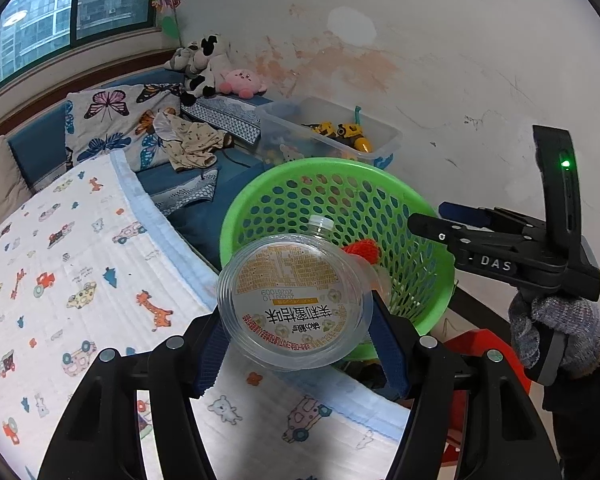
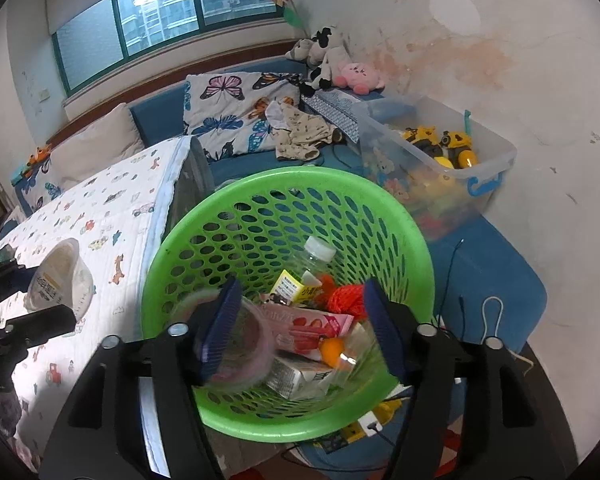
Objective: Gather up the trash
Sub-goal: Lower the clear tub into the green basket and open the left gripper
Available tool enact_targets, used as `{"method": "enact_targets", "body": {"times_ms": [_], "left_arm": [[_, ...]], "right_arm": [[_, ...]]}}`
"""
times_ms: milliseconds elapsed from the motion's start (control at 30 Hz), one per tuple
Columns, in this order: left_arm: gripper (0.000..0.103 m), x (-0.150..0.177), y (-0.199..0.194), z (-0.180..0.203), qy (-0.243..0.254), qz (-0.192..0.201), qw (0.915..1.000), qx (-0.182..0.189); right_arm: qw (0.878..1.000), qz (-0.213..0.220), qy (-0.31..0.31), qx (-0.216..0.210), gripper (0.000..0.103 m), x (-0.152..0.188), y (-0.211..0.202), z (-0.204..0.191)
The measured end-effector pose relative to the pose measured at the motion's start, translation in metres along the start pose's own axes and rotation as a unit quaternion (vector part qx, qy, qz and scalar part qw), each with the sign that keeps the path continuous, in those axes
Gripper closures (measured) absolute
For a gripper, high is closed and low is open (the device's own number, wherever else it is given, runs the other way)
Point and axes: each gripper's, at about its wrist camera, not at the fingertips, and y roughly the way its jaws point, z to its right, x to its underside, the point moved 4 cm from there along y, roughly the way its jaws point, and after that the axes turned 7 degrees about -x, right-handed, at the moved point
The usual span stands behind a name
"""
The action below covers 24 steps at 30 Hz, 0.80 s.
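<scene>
At the left, a bed blanket (image 1: 80, 264) printed with cars and giraffes spreads under the left gripper (image 1: 296, 344), whose jaws are clenched on a clear plastic cup (image 1: 294, 300) — its printed lid faces the camera, and it hangs over the blanket's edge, just beside the green basket (image 1: 432, 280). In the right wrist view the same cup (image 2: 60, 276) shows at the far left, short of the basket's rim (image 2: 156, 264). Further right, the right gripper (image 2: 300, 332) hangs over the basket with its jaws released; a clear round cup (image 2: 240, 344), blurred, sits just past the left pad, not pressed by it. Inside the basket lie a pink snack box (image 2: 312, 326), a bottle (image 2: 316, 254), a yellow carton (image 2: 288, 286) and a red mesh (image 2: 342, 298). To the right, a clear toy bin (image 2: 496, 168) stands by the wall.
</scene>
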Motion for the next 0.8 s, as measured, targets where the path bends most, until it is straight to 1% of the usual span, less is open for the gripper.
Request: {"method": "enact_targets", "body": {"times_ms": [433, 567, 800], "left_arm": [[0.040, -0.002, 0.013, 0.006, -0.001, -0.011, 0.9999, 0.003], [0.040, -0.005, 0.024, 0.006, -0.003, -0.020, 0.9998, 0.001], [0.040, -0.010, 0.037, 0.011, 0.002, -0.026, 0.9997, 0.001]], "right_arm": [[1.000, 0.011, 0.014, -0.004, 0.031, 0.004, -0.011, 0.006], [1.000, 0.012, 0.018, -0.007, 0.029, 0.006, -0.012, 0.007], [1.000, 0.007, 0.017, -0.013, 0.028, 0.012, -0.012, 0.003]]}}
